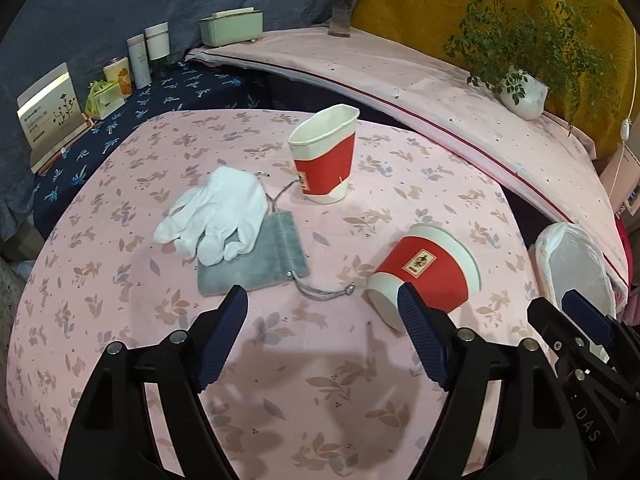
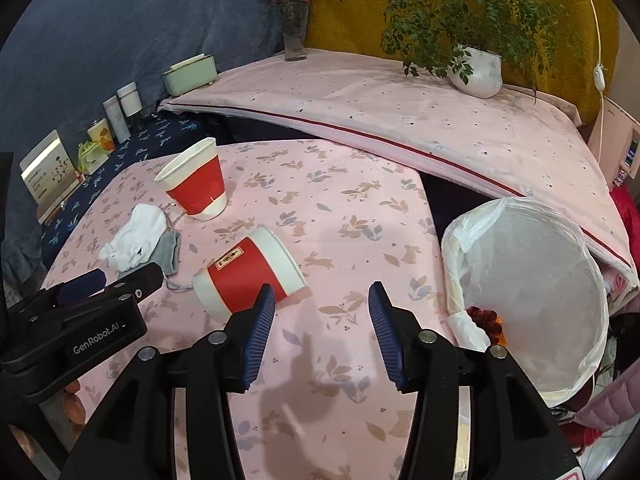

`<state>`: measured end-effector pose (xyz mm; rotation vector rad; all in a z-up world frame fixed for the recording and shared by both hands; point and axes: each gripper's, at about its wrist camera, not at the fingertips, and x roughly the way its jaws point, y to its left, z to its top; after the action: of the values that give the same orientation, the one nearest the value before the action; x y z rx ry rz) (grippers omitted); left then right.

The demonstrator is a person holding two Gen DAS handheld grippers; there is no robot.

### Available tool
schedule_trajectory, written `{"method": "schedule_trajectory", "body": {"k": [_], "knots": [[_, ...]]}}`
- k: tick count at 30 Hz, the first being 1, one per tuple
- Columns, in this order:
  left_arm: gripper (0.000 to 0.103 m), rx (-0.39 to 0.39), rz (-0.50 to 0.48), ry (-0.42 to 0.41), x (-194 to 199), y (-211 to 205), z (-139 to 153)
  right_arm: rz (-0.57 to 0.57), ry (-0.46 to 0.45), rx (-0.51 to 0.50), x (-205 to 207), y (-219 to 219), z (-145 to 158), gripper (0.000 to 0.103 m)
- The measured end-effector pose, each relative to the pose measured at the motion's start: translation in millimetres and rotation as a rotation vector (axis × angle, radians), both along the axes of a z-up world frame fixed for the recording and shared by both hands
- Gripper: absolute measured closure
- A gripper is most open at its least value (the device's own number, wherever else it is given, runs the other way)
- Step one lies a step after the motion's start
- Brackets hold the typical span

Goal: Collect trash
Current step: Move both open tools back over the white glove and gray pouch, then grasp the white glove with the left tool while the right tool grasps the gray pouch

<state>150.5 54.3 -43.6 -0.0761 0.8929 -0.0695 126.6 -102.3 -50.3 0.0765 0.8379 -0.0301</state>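
Both my claws, left gripper (image 1: 322, 306) and right gripper (image 2: 322, 302), hung spread and empty; tipped cup (image 2: 248, 276) lay at eleven o'clock, awaiting the bin (image 2: 452, 272).

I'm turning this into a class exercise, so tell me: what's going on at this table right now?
A person with a gripper in each hand is clearing trash. Both the left gripper and the right gripper are open and empty above the pink tablecloth. One red paper cup stands upright, another lies tipped over, near a white glove on a grey pouch. The lined bin sits beside the table; neither cup is in it.
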Motion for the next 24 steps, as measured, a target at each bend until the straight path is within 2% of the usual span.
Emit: {"method": "schedule_trajectory", "body": {"k": [13,19,24], "knots": [[0.030,-0.010,0.086,0.017,16.8,57.9,-12.8,0.079,0.017,-0.025,22.5,50.3,-6.2,0.055],[0.029,0.000,0.126,0.026,35.0,90.5,-17.9,0.124,0.026,-0.029,37.8,79.0,-10.3,0.055],[0.029,-0.013,0.119,0.043,58.2,108.1,-21.3,0.168,0.048,-0.021,56.2,105.8,-20.5,0.055]]}}
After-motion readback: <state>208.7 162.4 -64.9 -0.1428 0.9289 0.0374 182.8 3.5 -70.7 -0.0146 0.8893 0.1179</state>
